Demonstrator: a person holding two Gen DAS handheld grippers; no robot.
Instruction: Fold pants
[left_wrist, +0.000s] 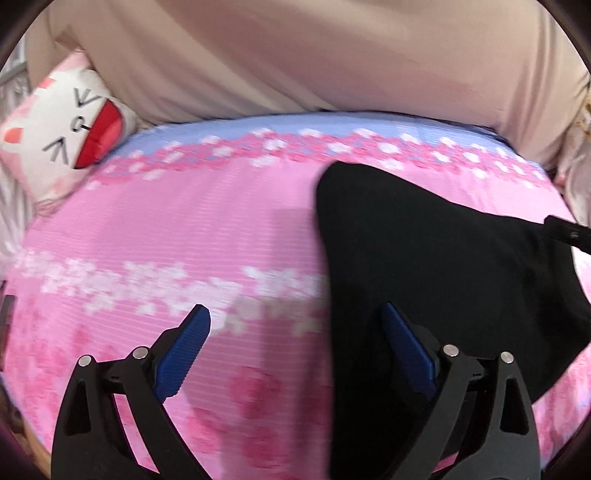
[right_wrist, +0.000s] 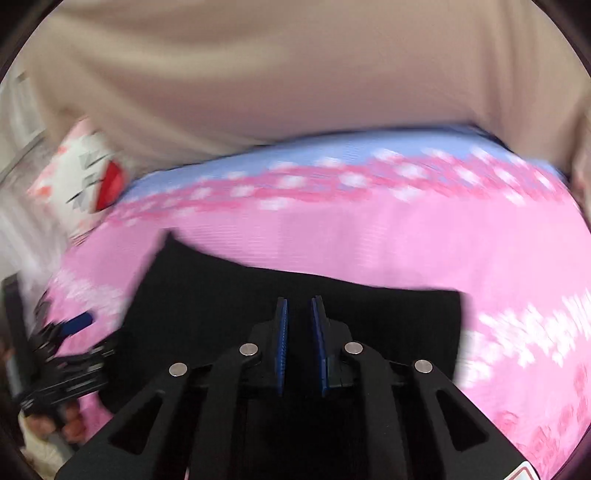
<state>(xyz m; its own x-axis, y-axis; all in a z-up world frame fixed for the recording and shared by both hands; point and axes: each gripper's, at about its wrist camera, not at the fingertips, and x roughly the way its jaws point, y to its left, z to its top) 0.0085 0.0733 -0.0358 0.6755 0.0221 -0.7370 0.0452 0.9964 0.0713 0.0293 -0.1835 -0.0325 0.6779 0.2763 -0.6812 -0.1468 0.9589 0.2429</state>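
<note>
1. The black pants (left_wrist: 424, 258) run out past the bottom edge of the left wrist view, so their full outline cannot be told.
2. In the right wrist view the right hand-held gripper (right_wrist: 299, 314) covers the near part of the pants; whether cloth sits in the narrow gap between its pads cannot be told.
3. The left hand-held gripper (right_wrist: 74, 325) is smeared by blur at that view's left edge.
4. The cat-face cushion (left_wrist: 62, 133) at the bed's (left_wrist: 166, 229) far left corner is partly cut off and blurred.
</note>
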